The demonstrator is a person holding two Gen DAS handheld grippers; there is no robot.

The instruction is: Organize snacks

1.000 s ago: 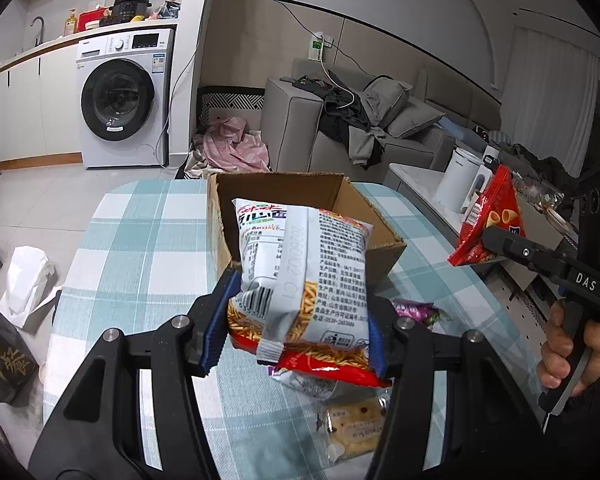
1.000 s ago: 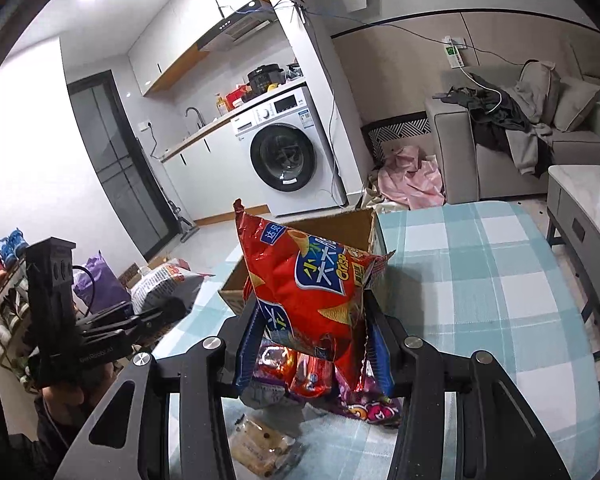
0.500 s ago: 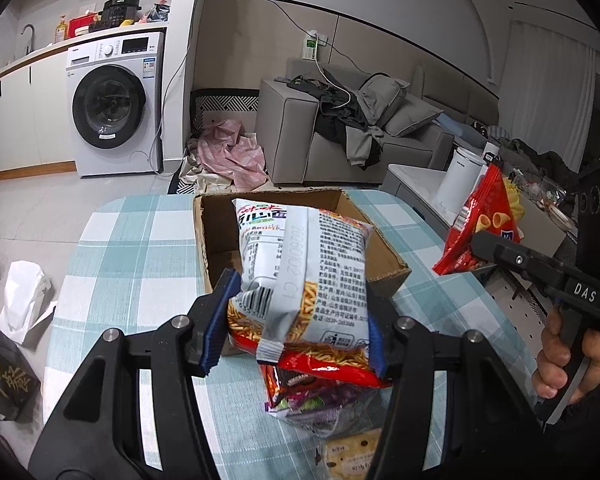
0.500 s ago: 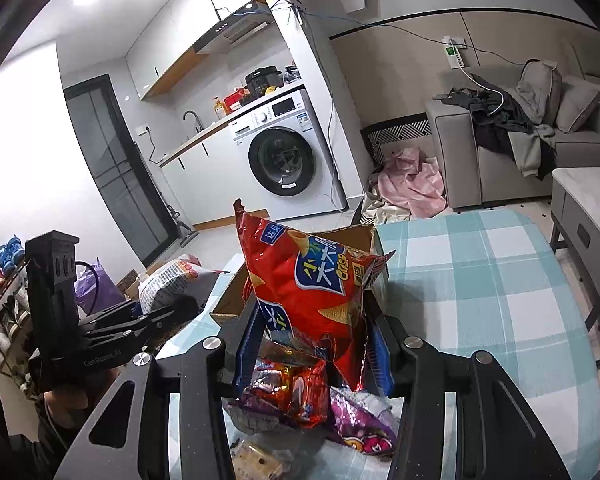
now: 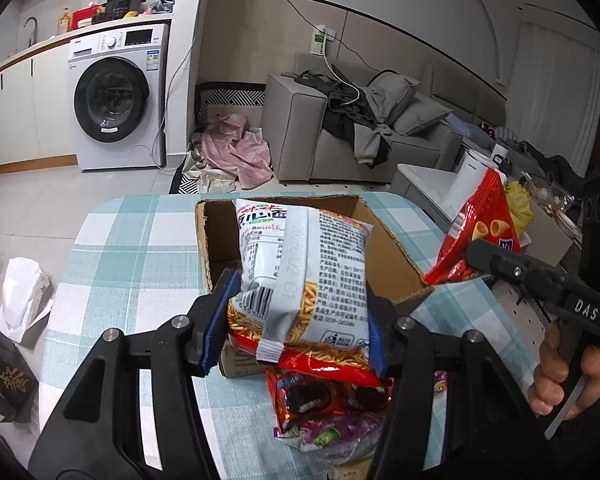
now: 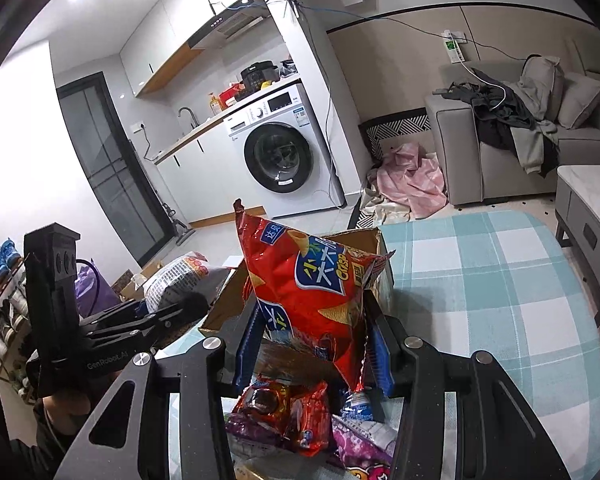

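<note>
My left gripper (image 5: 296, 320) is shut on a white and red bag of stick snacks (image 5: 304, 276), held in front of an open cardboard box (image 5: 388, 264) on the checked table (image 5: 140, 248). My right gripper (image 6: 314, 344) is shut on a red bag of cone crisps (image 6: 312, 296), held near the box (image 6: 356, 240). The red bag also shows in the left wrist view (image 5: 476, 232), right of the box. Loose snack packs lie below both grippers: a red cookie pack (image 5: 320, 396) (image 6: 284, 412) and a purple pack (image 6: 360, 444).
A washing machine (image 5: 116, 96), a grey sofa with clothes (image 5: 364, 128) and pink cloth on the floor (image 5: 236, 152) stand beyond the table. A low white cabinet with a kettle (image 5: 468, 176) stands to the right. A white bag (image 5: 20, 300) lies on the floor at left.
Both grippers have moved back and up from the table with their bags still held. More of the loose snack pile shows below them. The box appears farther away.
</note>
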